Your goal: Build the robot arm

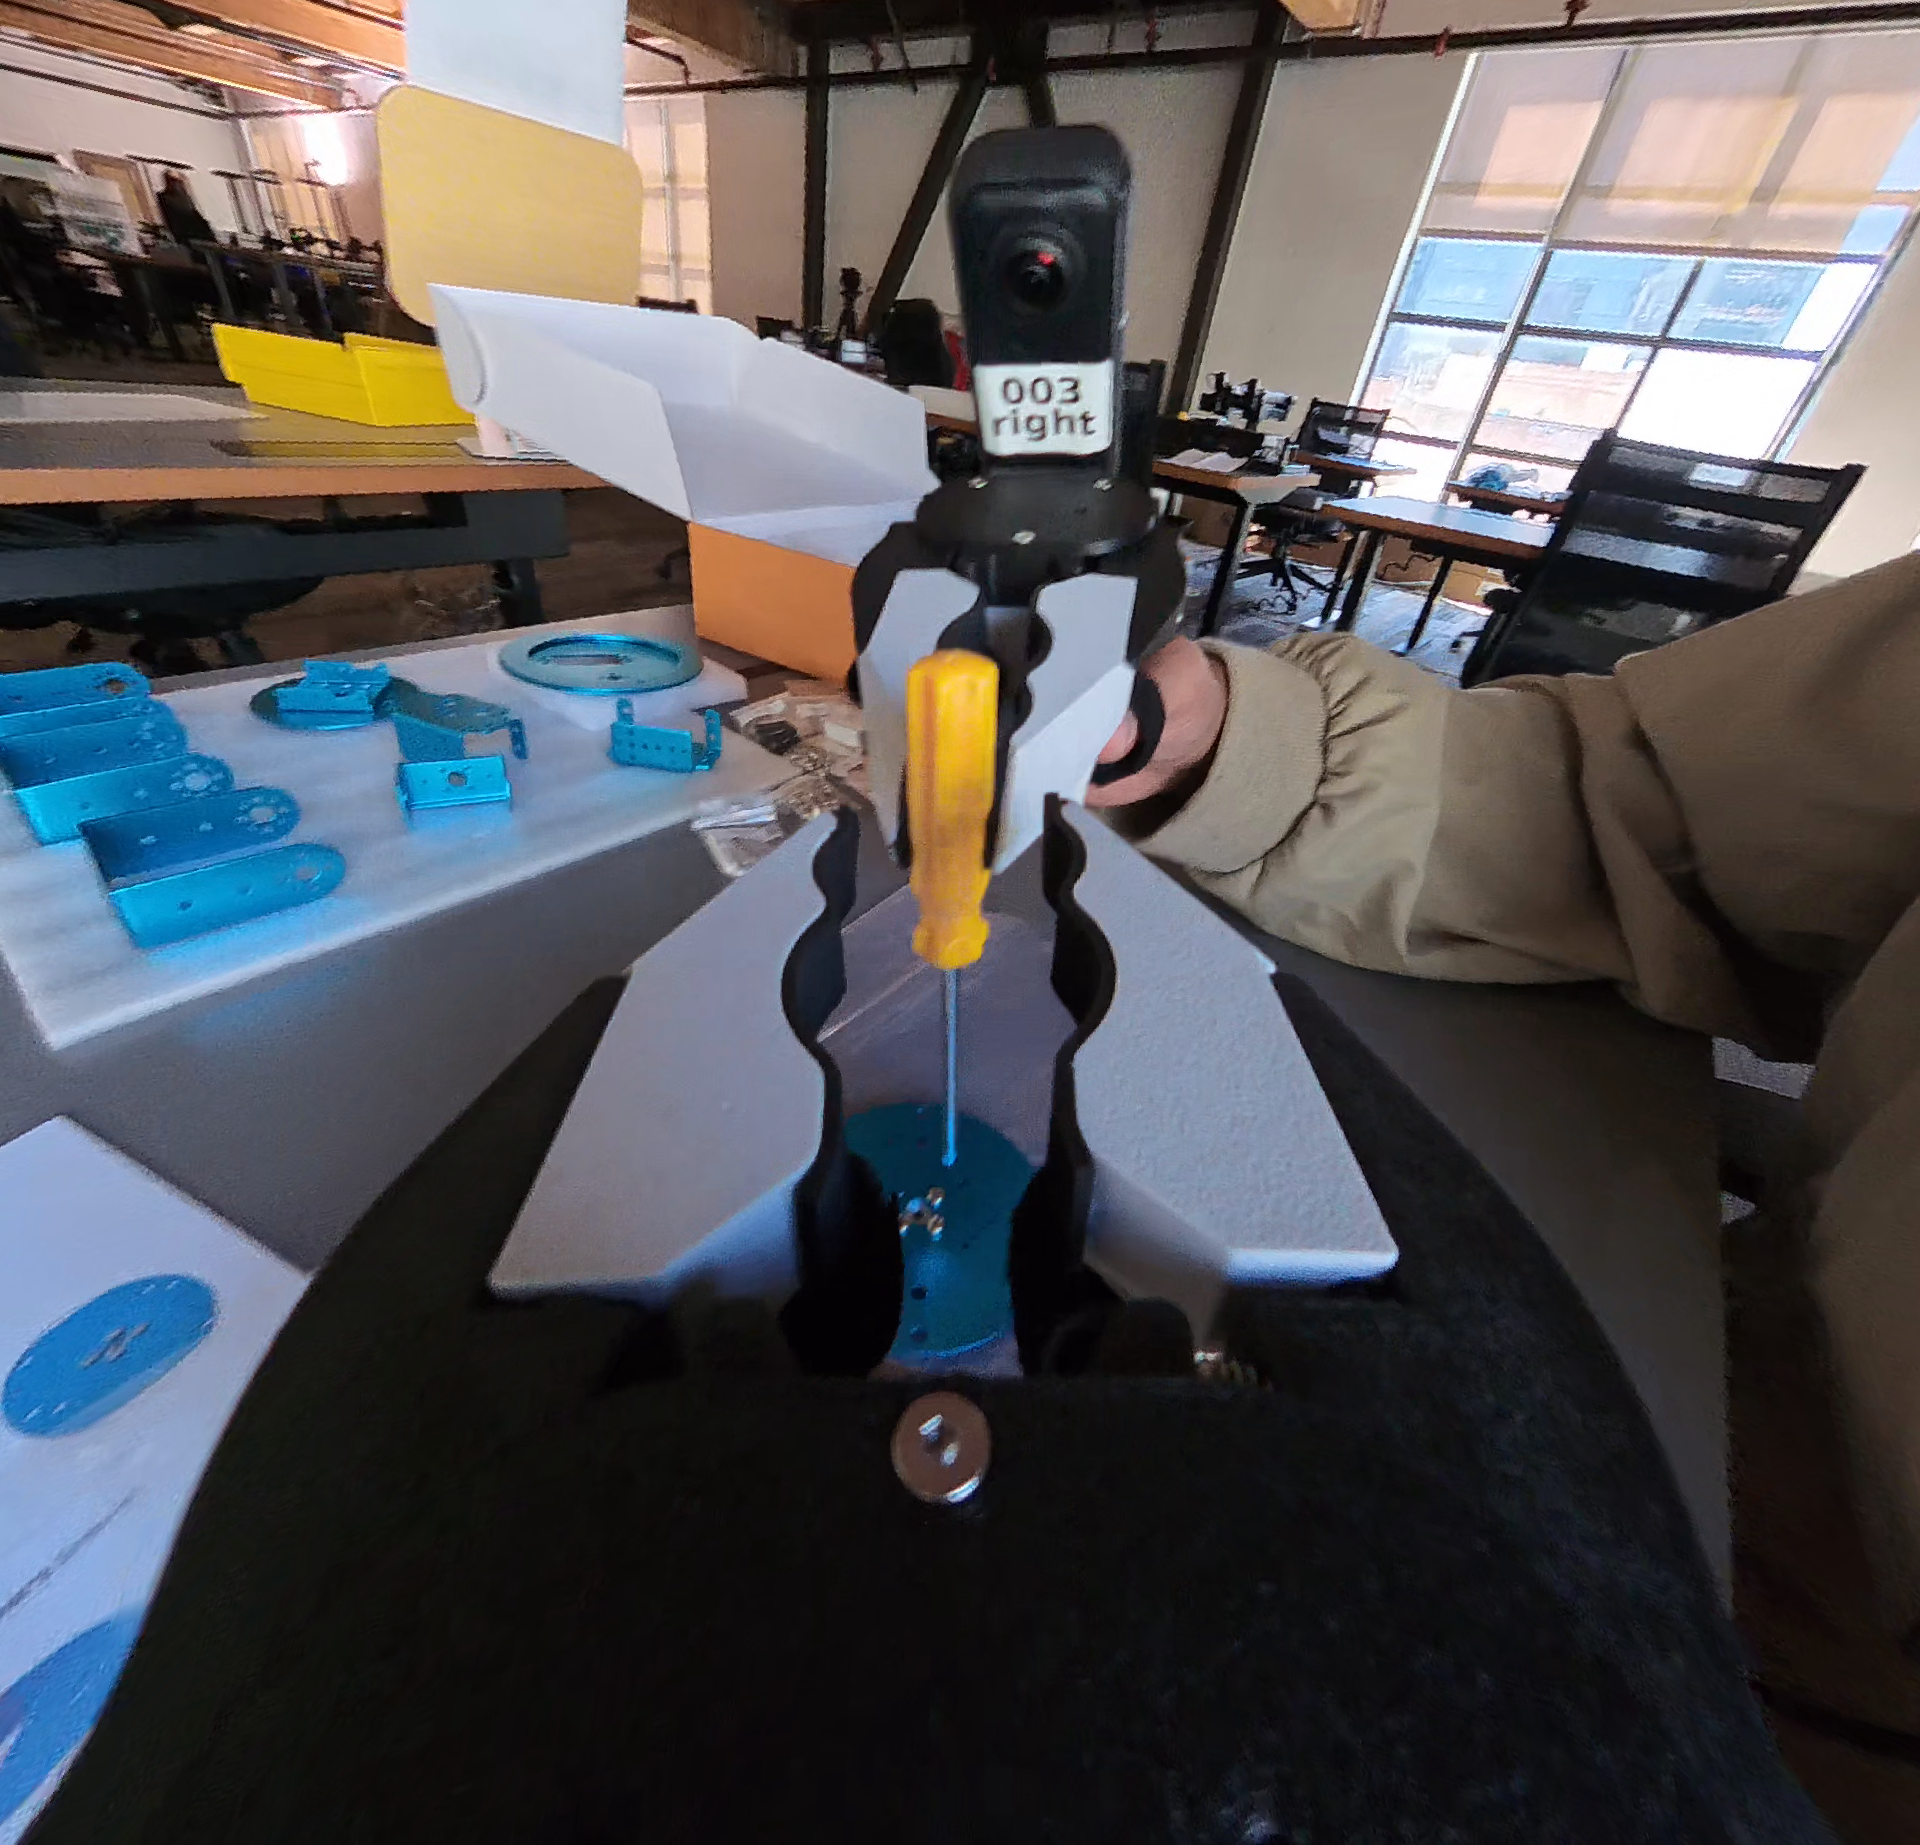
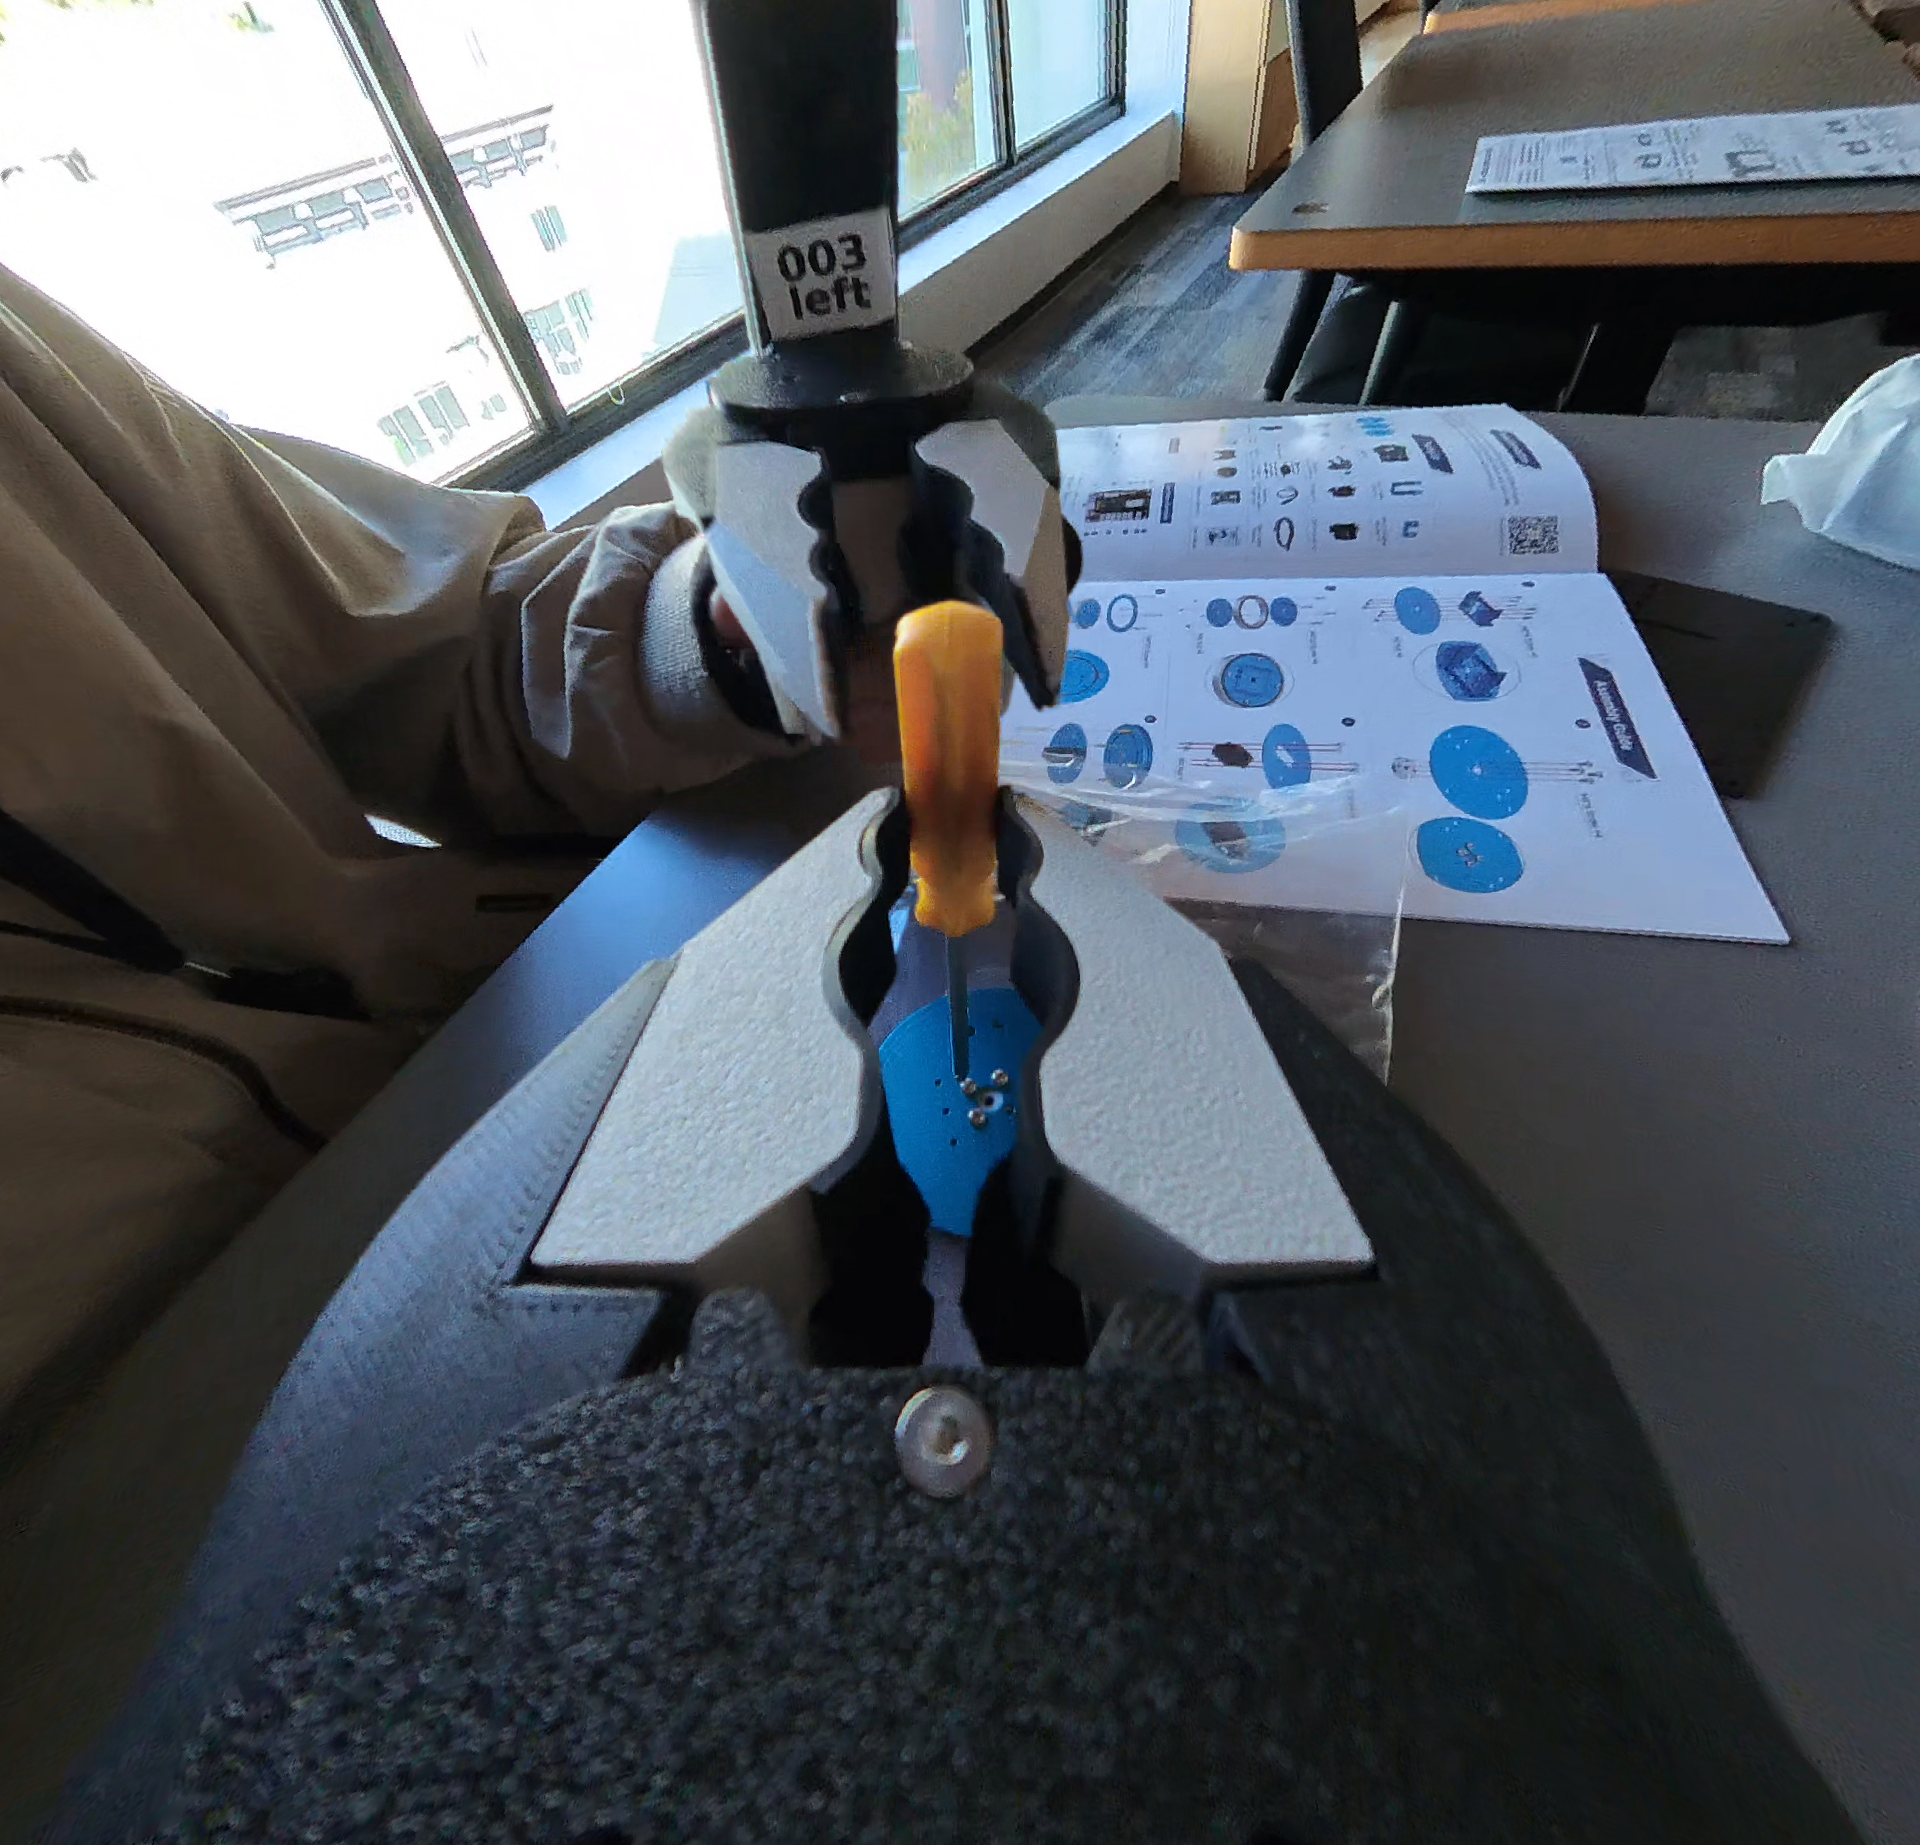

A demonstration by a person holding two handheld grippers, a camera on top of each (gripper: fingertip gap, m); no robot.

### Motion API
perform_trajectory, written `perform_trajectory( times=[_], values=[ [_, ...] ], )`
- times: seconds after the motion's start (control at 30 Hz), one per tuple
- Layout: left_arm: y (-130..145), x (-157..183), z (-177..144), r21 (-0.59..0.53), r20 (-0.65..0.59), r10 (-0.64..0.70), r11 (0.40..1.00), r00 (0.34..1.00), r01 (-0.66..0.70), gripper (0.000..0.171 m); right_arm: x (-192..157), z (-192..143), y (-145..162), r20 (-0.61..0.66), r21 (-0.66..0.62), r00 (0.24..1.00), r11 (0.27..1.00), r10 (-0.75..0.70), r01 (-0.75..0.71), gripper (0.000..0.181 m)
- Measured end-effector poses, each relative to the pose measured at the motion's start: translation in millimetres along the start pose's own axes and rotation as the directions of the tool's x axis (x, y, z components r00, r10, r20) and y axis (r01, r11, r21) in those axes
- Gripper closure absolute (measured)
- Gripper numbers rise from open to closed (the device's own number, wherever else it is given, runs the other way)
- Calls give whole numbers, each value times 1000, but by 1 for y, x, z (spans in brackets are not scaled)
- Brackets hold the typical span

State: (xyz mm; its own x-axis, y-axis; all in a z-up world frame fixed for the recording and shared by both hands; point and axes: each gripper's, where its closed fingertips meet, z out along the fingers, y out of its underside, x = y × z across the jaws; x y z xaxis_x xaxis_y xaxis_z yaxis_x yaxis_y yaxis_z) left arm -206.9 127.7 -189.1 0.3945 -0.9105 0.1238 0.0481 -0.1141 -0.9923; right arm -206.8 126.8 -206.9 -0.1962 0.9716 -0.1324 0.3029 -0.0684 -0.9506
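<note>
My right gripper (image 2: 951, 808) is shut on the yellow handle of a small screwdriver (image 2: 948, 756) and holds it nearly upright. The thin shaft points down at a blue metal disc (image 2: 935, 1141) lying on the grey table. The tip is among small silver screws (image 2: 977, 1094) near the disc's centre. In the left wrist view the screwdriver (image 1: 951, 787) and disc (image 1: 914, 1265) show between my left gripper's fingers. My left gripper (image 1: 945, 829) is open and empty, its tips either side of the handle's line. It faces the right gripper (image 1: 951, 850), and also shows in the right wrist view (image 2: 935, 715).
Several blue metal brackets (image 1: 208, 808) and a blue ring (image 1: 601, 661) lie on a white foam sheet (image 1: 343, 943) at the left. An open white and orange box (image 1: 748, 465) stands behind. An open instruction booklet (image 2: 1403, 756), a clear plastic bag (image 2: 1299, 860) and a black plate (image 2: 1725, 694) lie nearby. My two grippers' fingertips are within a few centimetres of each other. About 12 cm separates my right fingertips from the blue metal disc (image 2: 935, 1141). Seen from the left wrist view (image 1: 991, 1192) as well.
</note>
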Motion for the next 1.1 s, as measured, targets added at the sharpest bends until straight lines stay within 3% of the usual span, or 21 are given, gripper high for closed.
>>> perform_trajectory(
  times=[0.17,0.27,1.1],
  values=[
    [-1,-7,23,-16,25,1,1000,1000,-1,137,3,1,11,-9,-20,1000,1000,-9,9,166],
    [1,-5,27,-25,11,22,999,1000,-22,154,5,2,12,-9,-8,1000,1000,10,-10,166],
    [7,-6,25,-21,12,15,1000,1000,-15,154,6,5,17,16,2,1000,1000,21,-21,166]
  ],
)
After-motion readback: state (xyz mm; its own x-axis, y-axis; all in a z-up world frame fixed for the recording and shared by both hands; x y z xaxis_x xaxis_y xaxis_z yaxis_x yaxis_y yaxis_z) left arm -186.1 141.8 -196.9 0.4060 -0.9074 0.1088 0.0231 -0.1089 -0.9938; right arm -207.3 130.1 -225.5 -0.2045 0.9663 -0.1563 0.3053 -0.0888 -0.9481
